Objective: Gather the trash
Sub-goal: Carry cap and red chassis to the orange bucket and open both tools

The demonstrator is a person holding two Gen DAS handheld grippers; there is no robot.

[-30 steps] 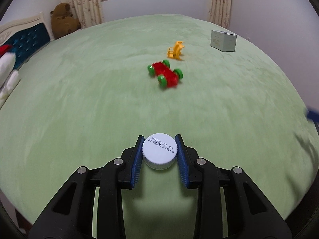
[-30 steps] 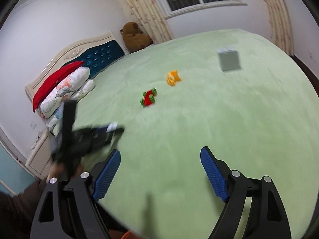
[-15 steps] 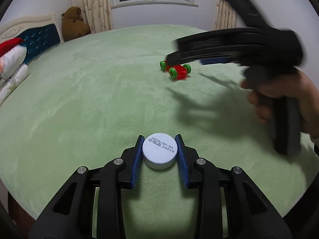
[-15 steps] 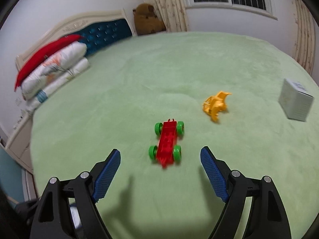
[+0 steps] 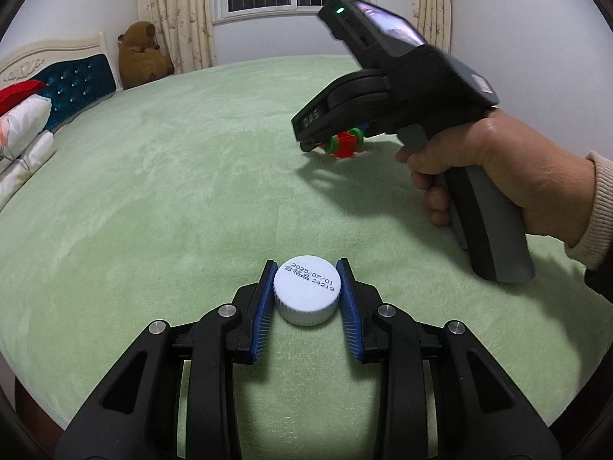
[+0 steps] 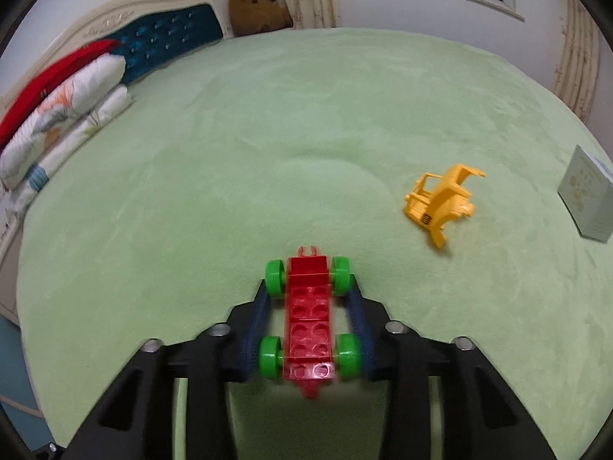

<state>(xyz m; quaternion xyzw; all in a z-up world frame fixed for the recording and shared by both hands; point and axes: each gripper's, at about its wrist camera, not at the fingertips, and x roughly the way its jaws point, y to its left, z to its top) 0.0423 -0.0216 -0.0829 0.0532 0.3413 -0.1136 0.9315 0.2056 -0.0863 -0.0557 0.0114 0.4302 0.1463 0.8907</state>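
Left gripper (image 5: 306, 299): jaws narrow, blue pads pressed on either side of a white bottle cap (image 5: 307, 289); cap held just above the green bedspread (image 5: 172, 191)
Right gripper (image 6: 306, 322): jaws drawn in around a red toy car chassis (image 6: 308, 326); pads against the green wheels (image 6: 270, 356), so it reads as gripped; seen from the left wrist, a hand (image 5: 490, 176) squeezes its handle
Where things lie: chassis near the middle of the bed; a yellow toy cab (image 6: 440, 203) lies tipped over, apart to its right; a pale carton (image 6: 586, 203) stands near the right edge
Cap handling: light, stiff plastic with a ribbed skirt; the ribs should give the pads purchase; a side grip across the skirt suits it
Chassis handling: light, hard plastic; the wheels may turn and let it slip, so a hold across the studded body would likely be surer
Writing: cap top stamped "2025/07/01", with a second line ending "24219"; right gripper's body marked "DAS"; carton print too small to read
Backdrop: brown plush bear (image 5: 141, 53) by the curtain; pillows (image 6: 57, 122) at the headboard
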